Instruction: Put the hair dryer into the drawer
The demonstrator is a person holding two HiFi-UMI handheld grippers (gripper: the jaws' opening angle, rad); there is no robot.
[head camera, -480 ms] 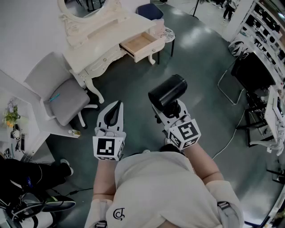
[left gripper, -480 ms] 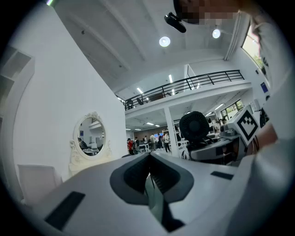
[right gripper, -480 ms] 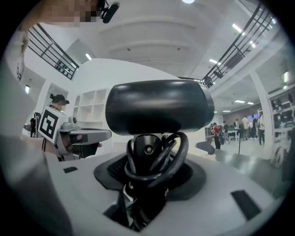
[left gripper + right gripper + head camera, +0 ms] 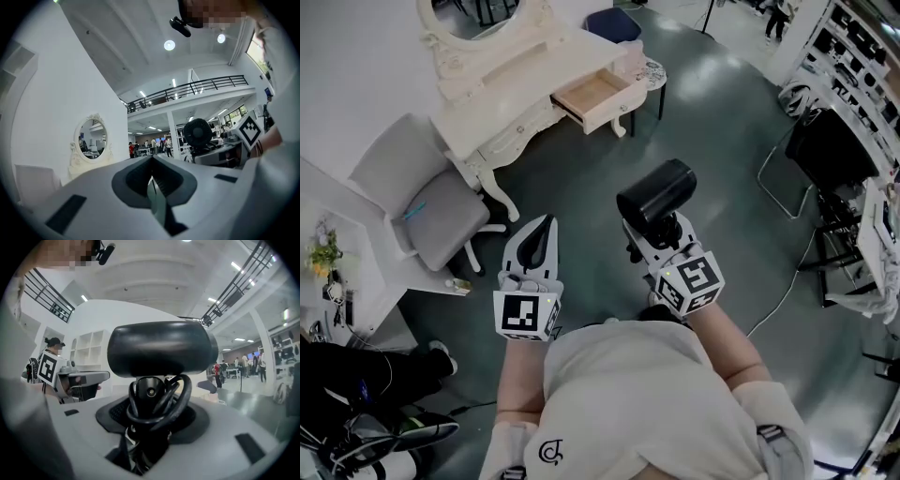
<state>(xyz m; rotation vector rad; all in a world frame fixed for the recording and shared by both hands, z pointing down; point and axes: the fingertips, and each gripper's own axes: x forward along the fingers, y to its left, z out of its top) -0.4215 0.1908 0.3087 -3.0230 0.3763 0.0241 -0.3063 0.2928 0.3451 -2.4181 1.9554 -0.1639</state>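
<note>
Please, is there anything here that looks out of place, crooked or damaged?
Nothing looks damaged or spilled. One drawer of the white dressing table stands pulled open, which fits the task. The hair dryer sits upright in the right gripper, its cord wound round the handle.

Pale short-sleeved shirt (image 4: 628, 394), dark logo (image 4: 549, 452); left gripper (image 4: 546, 221), right gripper (image 4: 661, 236): white shells, black-white marker cubes (image 4: 526, 314).

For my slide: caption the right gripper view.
Right hand-held gripper holds the black hair dryer, cord looped round its handle.
</note>
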